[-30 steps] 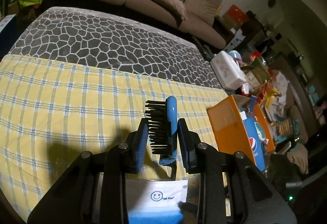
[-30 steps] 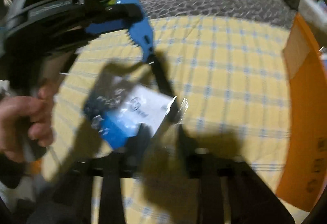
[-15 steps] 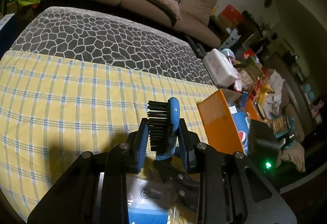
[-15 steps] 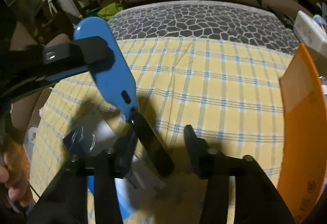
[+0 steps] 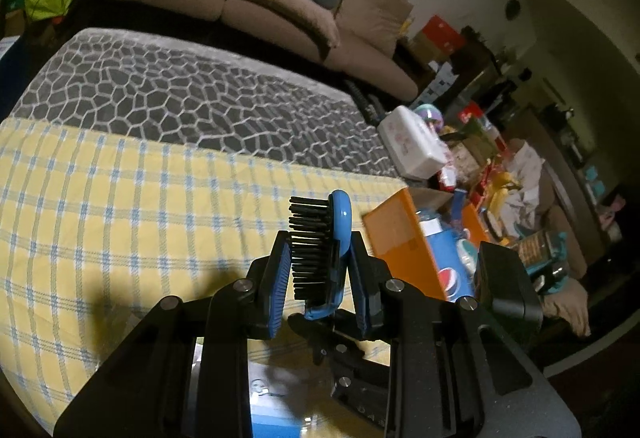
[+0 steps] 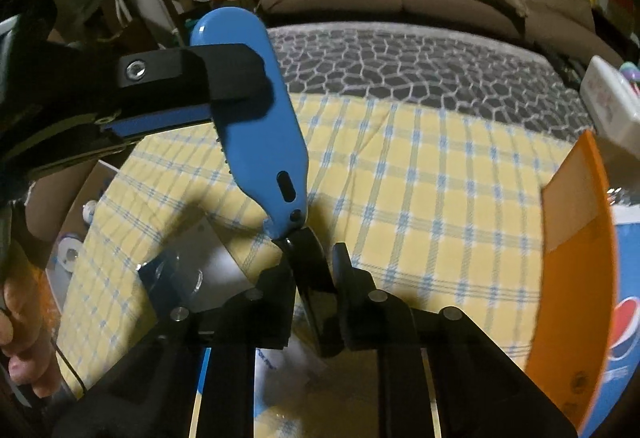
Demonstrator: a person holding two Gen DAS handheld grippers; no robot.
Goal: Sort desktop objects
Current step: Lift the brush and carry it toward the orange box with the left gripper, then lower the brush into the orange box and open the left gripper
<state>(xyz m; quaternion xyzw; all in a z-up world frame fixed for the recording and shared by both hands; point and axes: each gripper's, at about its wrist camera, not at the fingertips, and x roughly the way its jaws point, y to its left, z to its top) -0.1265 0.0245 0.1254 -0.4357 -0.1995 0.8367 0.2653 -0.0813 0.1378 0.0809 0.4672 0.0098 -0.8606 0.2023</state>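
Blue plastic hairbrush with black bristles: head squeezed in left claw, mid-frame. Long black handle points down into right claw, closed around it.

Surface notes: brush, grippers, cloth, box.

We record the brush as glossy smooth blue plastic, its bristles matt black; its handle is shiny black plastic. The left gripper is matt, slightly grainy black plastic with ribbed blue pads and metal screws. The tablecloth is woven checked cloth, matt. The orange box looks like matt cardboard. The packet is glossy clear film.
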